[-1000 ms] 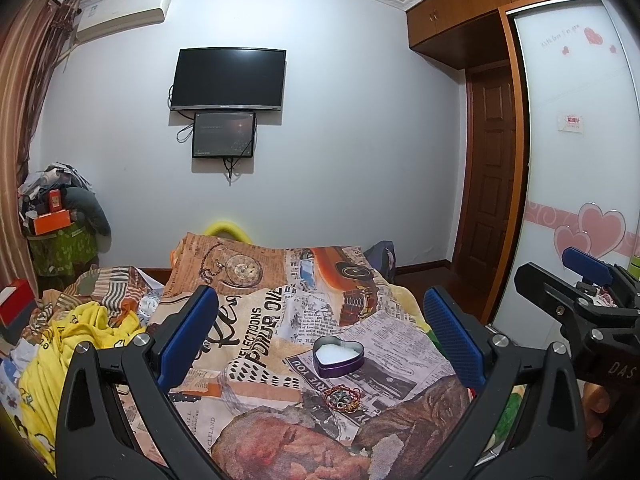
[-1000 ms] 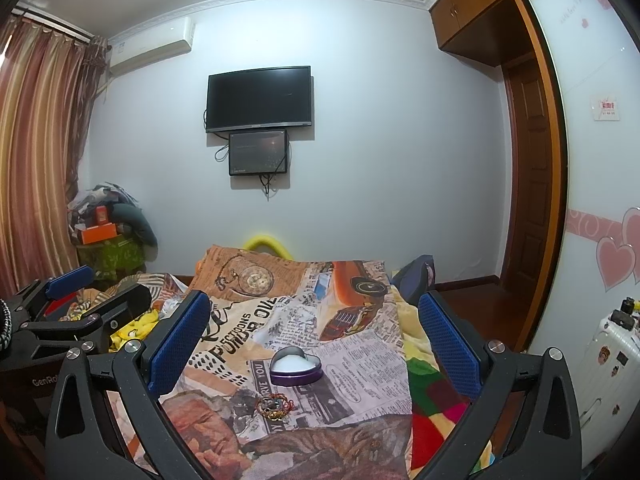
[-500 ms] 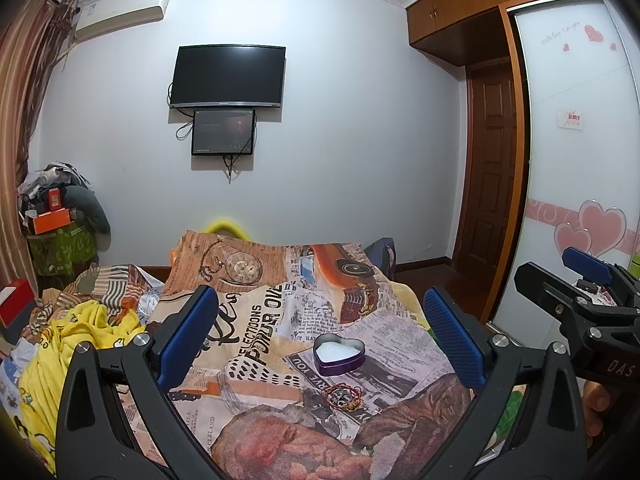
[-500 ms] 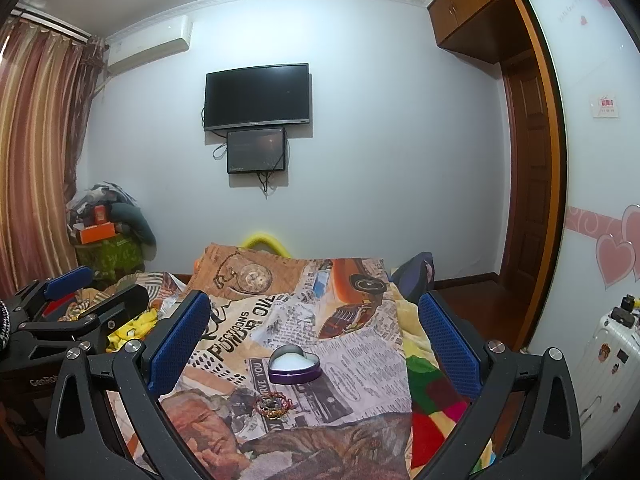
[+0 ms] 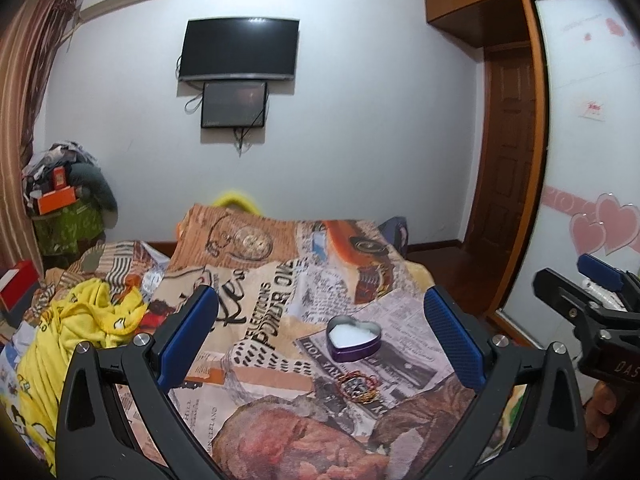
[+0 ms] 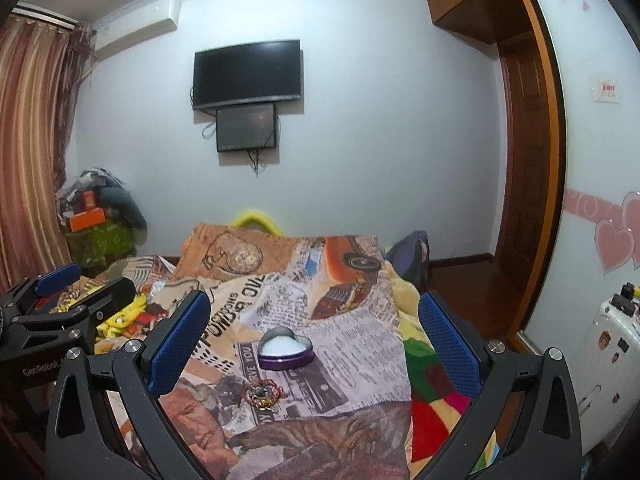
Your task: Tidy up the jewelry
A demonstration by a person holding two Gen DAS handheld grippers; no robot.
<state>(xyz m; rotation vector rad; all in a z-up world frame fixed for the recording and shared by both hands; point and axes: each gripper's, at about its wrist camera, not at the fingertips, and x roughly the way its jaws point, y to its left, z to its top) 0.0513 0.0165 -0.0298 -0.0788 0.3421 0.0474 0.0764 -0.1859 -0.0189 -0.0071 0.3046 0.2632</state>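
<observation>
Both grippers are held above the bed, neither touching anything. Left gripper has its jaws spread wide with nothing between them; right gripper is likewise wide apart and holds nothing. Both are aimed at the same spot, probably so either one can drop onto the jewelry. The heart-shaped tin, purple wall and white inside, sits lidless on the newspaper-print blanket, mouth up, so it reads as the target container. The beaded bracelets, a small red and gold tangle, lie on the blanket just beside the tin on its near side, apart from it, not inside. In the right wrist view the same tin and bracelets sit between the fingers, slightly left of centre. Judgement: the task has barely begun, with the jewelry still outside the tin. The next move calls for a low, narrow pinch, since thin loops on soft fabric may slip or snag. A yellow garment lies bunched at far left, well apart.
</observation>
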